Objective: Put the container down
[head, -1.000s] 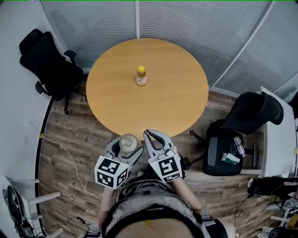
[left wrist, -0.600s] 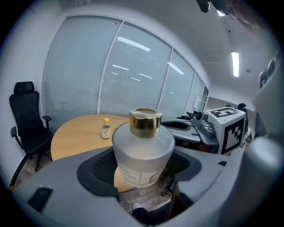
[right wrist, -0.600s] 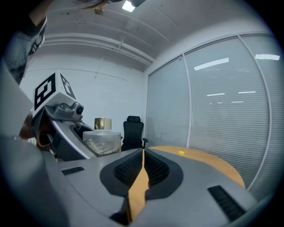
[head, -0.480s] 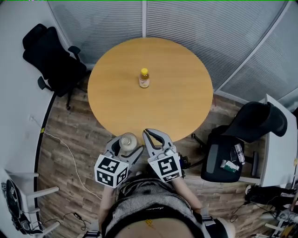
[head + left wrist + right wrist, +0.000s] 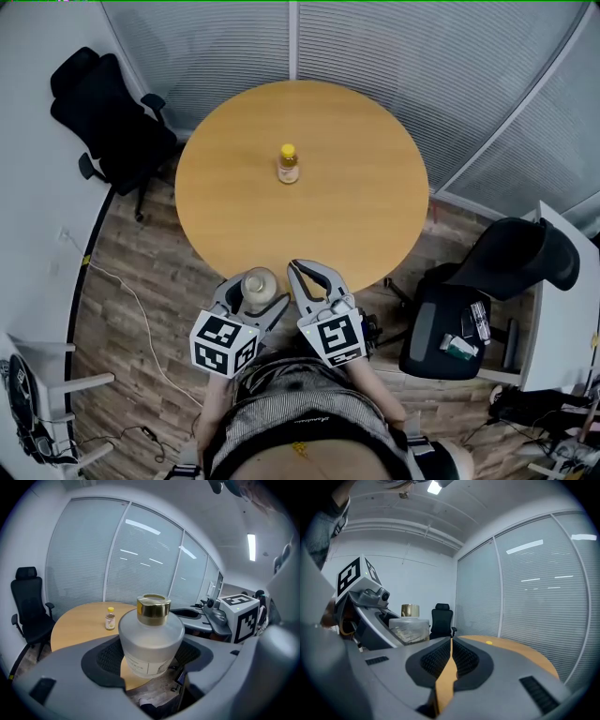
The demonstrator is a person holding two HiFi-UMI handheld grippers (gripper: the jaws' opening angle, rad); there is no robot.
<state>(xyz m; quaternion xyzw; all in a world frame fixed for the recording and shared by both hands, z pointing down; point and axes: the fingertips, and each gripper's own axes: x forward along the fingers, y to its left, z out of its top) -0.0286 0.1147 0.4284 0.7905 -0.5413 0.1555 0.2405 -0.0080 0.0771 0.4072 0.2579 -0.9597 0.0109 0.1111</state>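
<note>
A frosted glass container (image 5: 151, 639) with a gold cap sits clamped between the jaws of my left gripper (image 5: 255, 292), held off the table just short of its near edge. From above, the container (image 5: 259, 285) shows as a pale round top. My right gripper (image 5: 306, 277) hangs beside it to the right, jaws shut with nothing between them; its own view shows the container (image 5: 408, 626) to the left. A small yellow-capped bottle (image 5: 288, 165) stands upright near the middle of the round wooden table (image 5: 356, 216).
A black office chair (image 5: 103, 122) stands at the table's left. Another black chair (image 5: 487, 272) with items on its seat is at the right, by a white desk (image 5: 562, 300). Glass walls with blinds curve behind the table. Cables lie on the wooden floor at the left.
The head view has shifted slightly, so the table and chairs sit a little differently in frame. Both grippers and the held container keep the same pose.
</note>
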